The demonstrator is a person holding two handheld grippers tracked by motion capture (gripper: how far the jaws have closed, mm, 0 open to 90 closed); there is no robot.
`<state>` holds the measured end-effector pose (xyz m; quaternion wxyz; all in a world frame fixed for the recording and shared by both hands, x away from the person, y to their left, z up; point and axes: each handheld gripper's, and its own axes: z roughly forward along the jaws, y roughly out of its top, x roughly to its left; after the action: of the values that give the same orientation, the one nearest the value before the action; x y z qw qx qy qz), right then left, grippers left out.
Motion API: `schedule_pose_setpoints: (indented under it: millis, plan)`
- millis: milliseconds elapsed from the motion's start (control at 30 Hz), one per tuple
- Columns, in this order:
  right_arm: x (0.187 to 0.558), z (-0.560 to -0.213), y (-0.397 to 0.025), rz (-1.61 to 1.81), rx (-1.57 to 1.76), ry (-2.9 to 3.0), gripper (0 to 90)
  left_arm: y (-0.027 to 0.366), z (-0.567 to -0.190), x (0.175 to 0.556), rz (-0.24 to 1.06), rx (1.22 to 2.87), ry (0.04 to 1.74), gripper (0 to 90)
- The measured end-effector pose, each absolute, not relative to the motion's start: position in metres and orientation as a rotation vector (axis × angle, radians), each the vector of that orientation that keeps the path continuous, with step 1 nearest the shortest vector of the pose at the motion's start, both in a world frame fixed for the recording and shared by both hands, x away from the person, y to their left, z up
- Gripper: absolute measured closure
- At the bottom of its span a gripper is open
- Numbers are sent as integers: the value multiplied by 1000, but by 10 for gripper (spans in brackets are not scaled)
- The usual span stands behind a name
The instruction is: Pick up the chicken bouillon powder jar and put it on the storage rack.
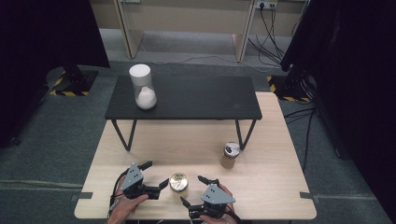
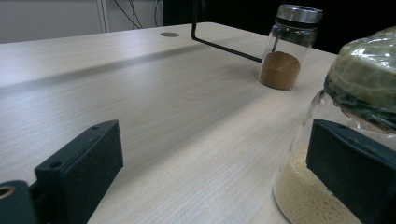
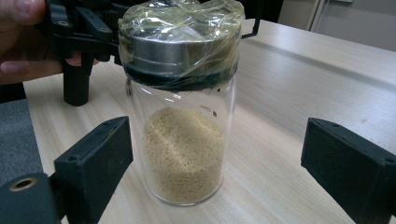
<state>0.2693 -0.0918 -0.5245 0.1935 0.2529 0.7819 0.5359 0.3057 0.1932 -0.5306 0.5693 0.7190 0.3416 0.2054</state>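
A glass jar of yellow grains [image 1: 178,182], its metal lid wrapped in clear film, stands near the table's front edge. My left gripper [image 1: 156,174] is open just left of it, one fingertip close to the jar. My right gripper [image 1: 192,190] is open just right of it. In the right gripper view the grain jar [image 3: 182,102] stands between the wide-open jaws of the right gripper [image 3: 215,168], nearer the left jaw. In the left gripper view the grain jar [image 2: 364,74] sits partly behind the right jaw of the left gripper [image 2: 215,172]; nothing lies between those jaws.
A smaller jar of brown powder [image 1: 229,155] with a metal cap stands right of centre on the wooden table [image 1: 140,154]. At the back a low black table [image 1: 196,98] carries a white-lidded jar of white powder [image 1: 142,88]. Its black legs rest on the wood.
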Motion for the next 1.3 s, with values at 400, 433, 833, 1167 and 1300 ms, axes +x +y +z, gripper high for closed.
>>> schedule_pose_setpoints:
  millis: [400,433,833,1167,1300]
  plan:
    - [271,-523,-90,1518,708,2193,92,193,-531,306,485,1686,803,32]
    - [271,-523,-89,1521,708,2195,92,193,-531,306,486,1686,803,32]
    - [273,-524,-78,1528,690,2218,94,194,-530,306,487,1684,803,32]
    - [277,-524,-73,1539,695,2227,104,194,-530,306,486,1683,806,32]
    - [278,-525,-72,1539,698,2232,115,194,-530,306,486,1683,806,32]
